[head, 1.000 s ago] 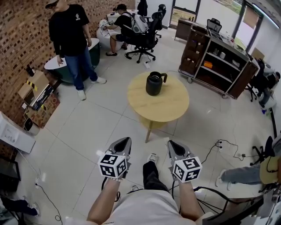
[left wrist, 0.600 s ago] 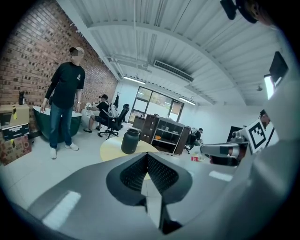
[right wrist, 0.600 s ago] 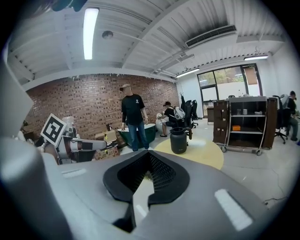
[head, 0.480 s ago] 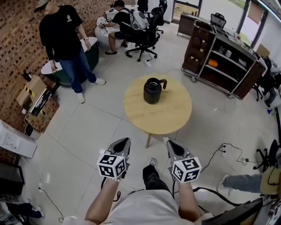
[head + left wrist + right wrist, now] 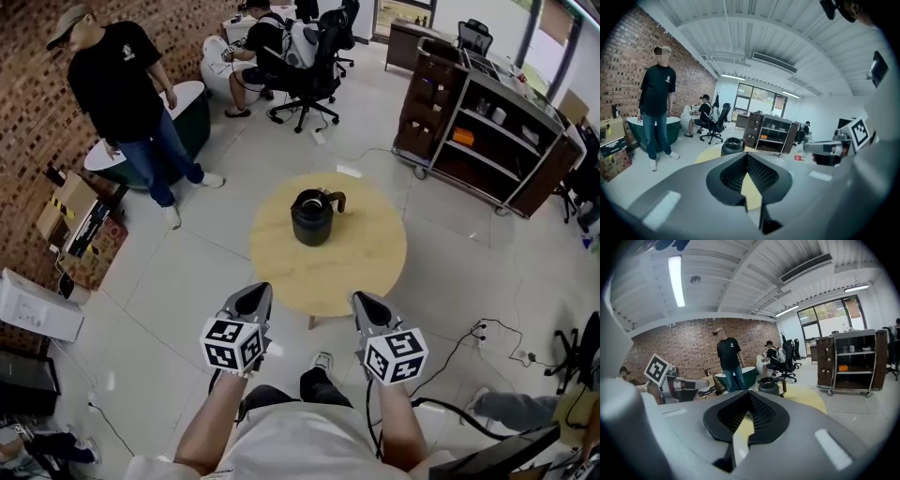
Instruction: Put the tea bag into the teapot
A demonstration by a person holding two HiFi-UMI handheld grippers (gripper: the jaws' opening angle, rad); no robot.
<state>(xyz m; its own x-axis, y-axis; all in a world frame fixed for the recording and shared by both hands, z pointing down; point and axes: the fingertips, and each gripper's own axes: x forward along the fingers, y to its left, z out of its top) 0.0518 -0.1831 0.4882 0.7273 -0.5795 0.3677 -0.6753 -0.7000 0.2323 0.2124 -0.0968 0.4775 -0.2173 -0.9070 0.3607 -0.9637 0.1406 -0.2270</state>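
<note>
A black teapot point(image 5: 312, 217) with a curved handle stands on the round wooden table point(image 5: 356, 267), towards its far left side. I see no tea bag in any view. My left gripper point(image 5: 251, 298) and right gripper point(image 5: 367, 305) hover side by side over the floor just short of the table's near edge. Both are shut with nothing between their jaws. The left gripper view shows the teapot point(image 5: 731, 146) ahead, past the closed left gripper point(image 5: 748, 159). In the right gripper view the teapot point(image 5: 769, 385) sits beyond the closed right gripper point(image 5: 749, 399).
A person in a black T-shirt point(image 5: 122, 94) stands at the left by a green tub point(image 5: 183, 117). Another person sits in an office chair point(image 5: 281, 52) at the back. A dark shelf cart point(image 5: 487, 131) stands at the right. Cables point(image 5: 487, 337) lie on the tiled floor.
The view has moved forward toward the table, so the table and teapot now sit closer to both grippers. The grippers stay shut and level with each other.
</note>
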